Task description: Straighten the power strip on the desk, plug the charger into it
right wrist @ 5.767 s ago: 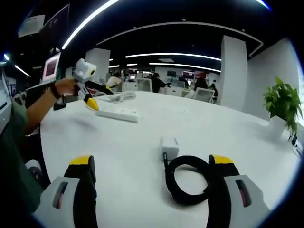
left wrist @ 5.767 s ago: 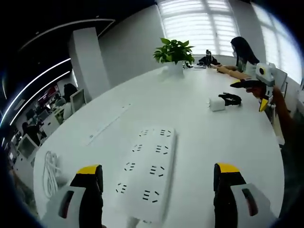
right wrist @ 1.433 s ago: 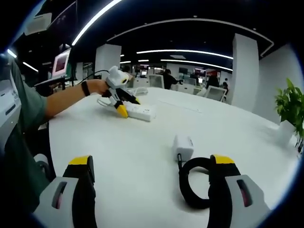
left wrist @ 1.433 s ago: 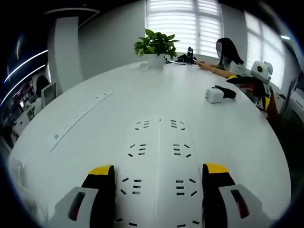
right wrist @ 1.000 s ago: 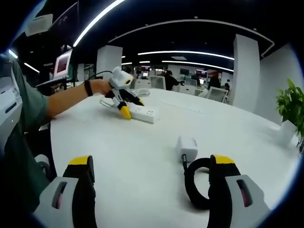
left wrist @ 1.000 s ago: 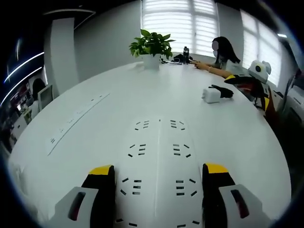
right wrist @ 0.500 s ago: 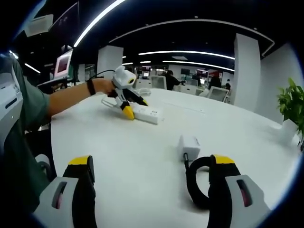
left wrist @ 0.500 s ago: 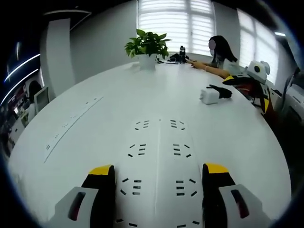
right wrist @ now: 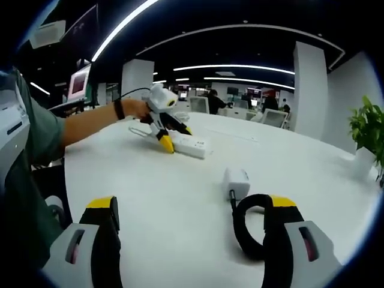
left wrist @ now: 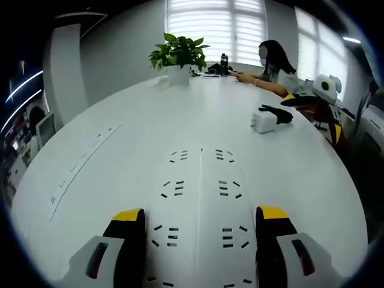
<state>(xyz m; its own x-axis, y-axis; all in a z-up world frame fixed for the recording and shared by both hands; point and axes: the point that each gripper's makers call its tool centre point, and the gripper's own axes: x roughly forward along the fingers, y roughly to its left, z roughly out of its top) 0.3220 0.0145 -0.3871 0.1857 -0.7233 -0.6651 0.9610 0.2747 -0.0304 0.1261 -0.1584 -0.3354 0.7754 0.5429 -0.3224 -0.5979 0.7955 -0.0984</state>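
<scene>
Left gripper [left wrist: 200, 225] jaws clamp the power strip [left wrist: 200, 198] lower centre; a skewed turn could leave it crooked, right gripper [right wrist: 189, 225] spread wide beside the charger [right wrist: 236, 180].

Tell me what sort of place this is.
Most likely an open-plan office. A large white round table carries a power strip and a potted plant, a person works at its far side, and the right gripper view shows rows of desks with monitors under long strip lights.
</scene>
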